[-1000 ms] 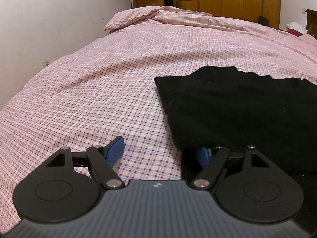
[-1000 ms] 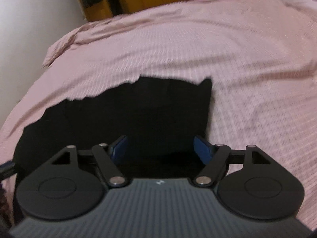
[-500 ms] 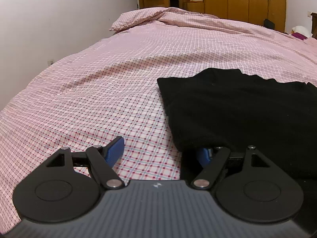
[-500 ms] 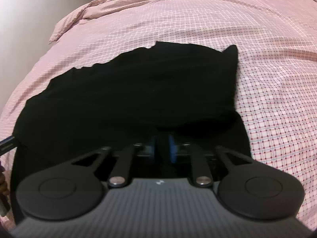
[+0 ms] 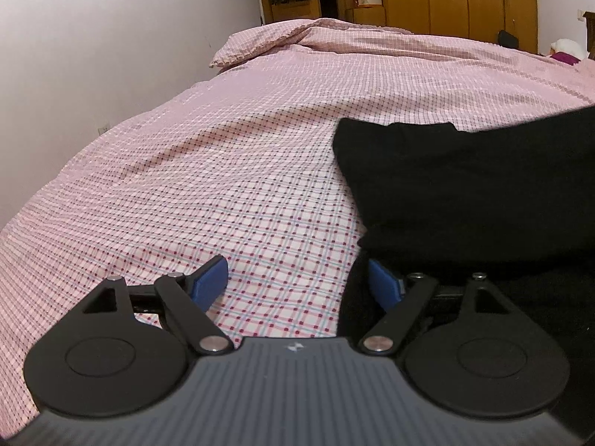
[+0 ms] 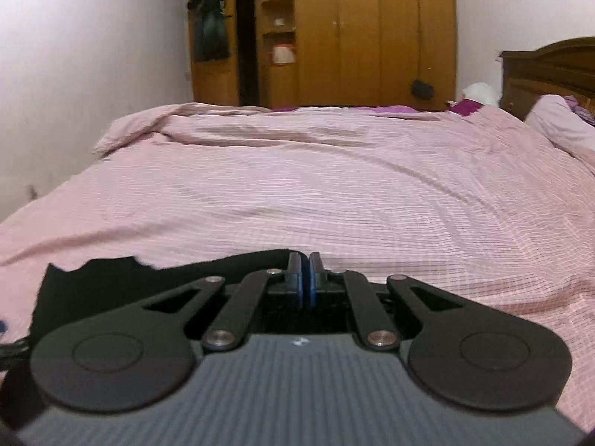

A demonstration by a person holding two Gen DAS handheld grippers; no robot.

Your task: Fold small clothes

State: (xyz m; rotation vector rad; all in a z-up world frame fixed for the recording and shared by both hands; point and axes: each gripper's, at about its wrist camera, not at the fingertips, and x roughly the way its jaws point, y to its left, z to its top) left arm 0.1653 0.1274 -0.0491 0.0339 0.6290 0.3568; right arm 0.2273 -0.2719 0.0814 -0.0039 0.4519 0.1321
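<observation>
A black garment (image 5: 465, 186) lies on the checked bedspread (image 5: 223, 171). The right gripper (image 6: 305, 278) pinches its edge; the left gripper (image 5: 293, 282), jaws opening, straddles its corner. Folding has barely begun.

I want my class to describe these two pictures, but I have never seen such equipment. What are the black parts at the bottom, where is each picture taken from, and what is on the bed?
There is no robot here. A person holds a black two-finger gripper with blue pads in each hand, and a wide-angle camera on each looks forward along its fingers. One picture comes from the left gripper, the other from the right gripper. A pink checked bedcover covers the bed, and a black cloth garment lies on it. The left gripper's jaws are opening over the bedcover and the garment's near edge, pressing nothing. The right gripper is shut and appears to pinch the garment's edge. A wooden wardrobe stands behind.
</observation>
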